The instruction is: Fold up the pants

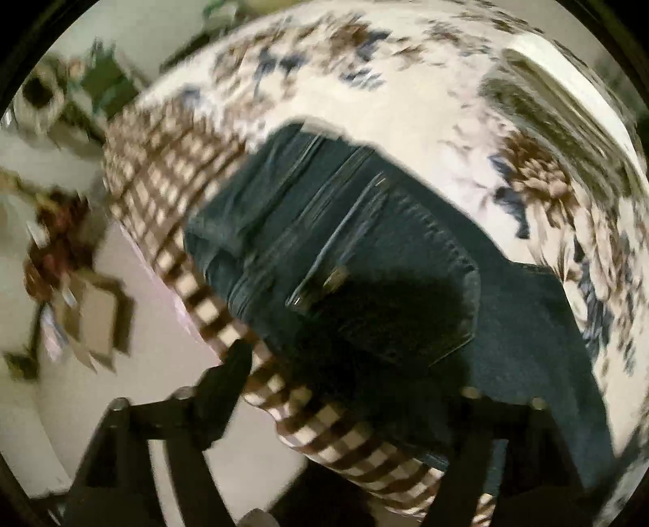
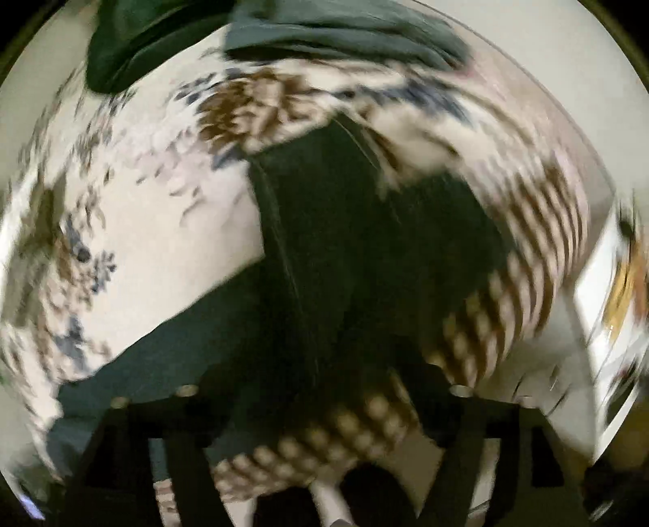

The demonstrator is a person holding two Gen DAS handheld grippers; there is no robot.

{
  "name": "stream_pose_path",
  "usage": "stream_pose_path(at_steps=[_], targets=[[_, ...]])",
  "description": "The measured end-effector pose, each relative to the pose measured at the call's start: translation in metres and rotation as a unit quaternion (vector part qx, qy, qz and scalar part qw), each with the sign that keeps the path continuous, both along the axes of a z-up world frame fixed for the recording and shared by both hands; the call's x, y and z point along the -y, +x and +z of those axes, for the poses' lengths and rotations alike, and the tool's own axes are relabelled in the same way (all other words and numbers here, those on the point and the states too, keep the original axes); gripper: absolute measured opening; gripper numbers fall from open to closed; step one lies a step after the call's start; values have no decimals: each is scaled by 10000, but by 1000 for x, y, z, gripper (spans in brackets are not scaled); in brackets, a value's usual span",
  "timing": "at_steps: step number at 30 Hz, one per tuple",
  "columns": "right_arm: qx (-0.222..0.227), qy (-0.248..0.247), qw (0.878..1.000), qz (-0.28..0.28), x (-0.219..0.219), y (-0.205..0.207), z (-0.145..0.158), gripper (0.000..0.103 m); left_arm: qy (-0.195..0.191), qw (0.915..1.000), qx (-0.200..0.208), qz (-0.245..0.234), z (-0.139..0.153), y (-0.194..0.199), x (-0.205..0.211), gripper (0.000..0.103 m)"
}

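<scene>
Dark blue jeans [image 1: 365,259] lie on a bed with a floral sheet [image 1: 405,101]; the waistband and a back pocket face my left wrist camera. My left gripper [image 1: 340,373] hovers just above the seat of the jeans, jaws wide apart and empty; its left finger [image 1: 227,377] is over the bed's checked edge, and its right finger is lost in dark shadow. In the blurred right wrist view the jeans [image 2: 344,243] run up the middle. My right gripper [image 2: 320,405] is over them, jaws apart, holding nothing.
A brown checked border [image 1: 162,194] runs along the bed edge, with floor and clutter [image 1: 61,251] beyond it at left. Green cloth [image 2: 284,32] lies at the far side of the bed. A white panel [image 2: 600,324] stands at right.
</scene>
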State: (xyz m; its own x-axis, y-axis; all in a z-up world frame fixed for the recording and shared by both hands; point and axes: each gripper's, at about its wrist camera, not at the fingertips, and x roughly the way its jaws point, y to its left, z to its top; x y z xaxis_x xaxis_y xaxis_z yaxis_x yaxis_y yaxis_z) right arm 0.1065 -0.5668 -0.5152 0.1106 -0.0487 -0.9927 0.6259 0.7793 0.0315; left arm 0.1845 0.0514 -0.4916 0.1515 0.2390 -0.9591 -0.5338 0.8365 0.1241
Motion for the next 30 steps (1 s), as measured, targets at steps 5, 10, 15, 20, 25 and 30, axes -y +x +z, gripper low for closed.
stream_pose_path(at_steps=[5, 10, 15, 20, 25, 30], targets=[[-385, -934, 9917, 802, -8, 71, -28, 85, 954, 9911, 76, -922, 19, 20, 63, 81], [-917, -883, 9887, 796, 13, 89, -66, 68, 854, 9855, -46, -1467, 6, 30, 112, 81], [-68, -373, 9976, -578, 72, 20, -25, 17, 599, 9819, -234, -1780, -8, 26, 145, 81], [534, 954, 9727, -2047, 134, -78, -34, 18, 521, 9761, -486, -2055, -20, 17, 167, 81], [1436, 1511, 9500, -2325, 144, -104, -44, 16, 456, 9763, -671, -2005, -26, 15, 166, 81], [1645, 1367, 9478, -2366, 145, -108, -36, 0, 441, 9784, -720, -1888, -27, 14, 158, 81]])
